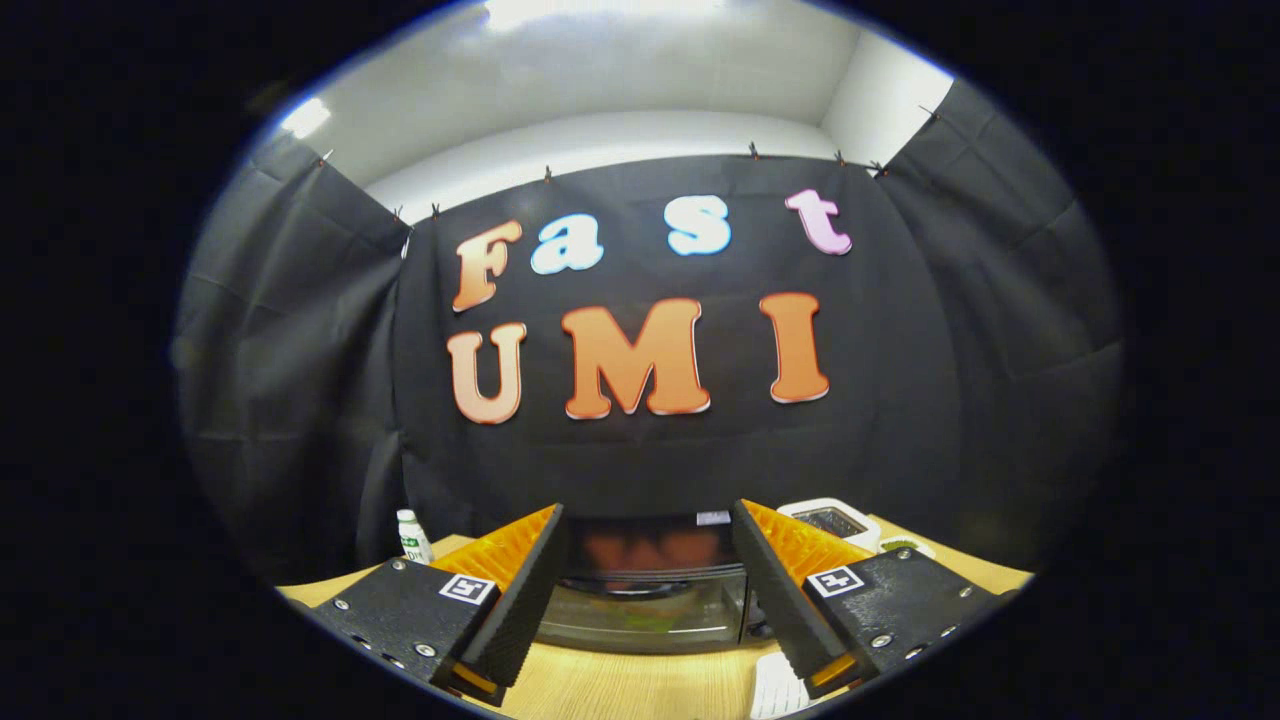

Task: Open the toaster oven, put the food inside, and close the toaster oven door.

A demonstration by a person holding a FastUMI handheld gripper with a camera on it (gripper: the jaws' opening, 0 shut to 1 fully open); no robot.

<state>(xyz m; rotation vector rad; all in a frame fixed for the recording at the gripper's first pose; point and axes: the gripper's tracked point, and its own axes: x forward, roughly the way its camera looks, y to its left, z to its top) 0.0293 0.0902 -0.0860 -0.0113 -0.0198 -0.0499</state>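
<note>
A black toaster oven (648,590) stands on the wooden table (620,685), seen between and just beyond my fingers. Its glass door looks shut, with a curved handle across the upper part of the glass. Something greenish shows dimly low behind the glass; I cannot tell what it is. My gripper (648,610) is open, its fingers spread wide to either side of the oven's front and touching nothing. The gripper is held above the table, a short way in front of the oven.
A small white bottle with a green label (413,537) stands on the table left of the oven. A white appliance (830,520) sits behind the right finger, with a greenish plate (903,545) beside it. A white object (775,690) lies near the right fingertip.
</note>
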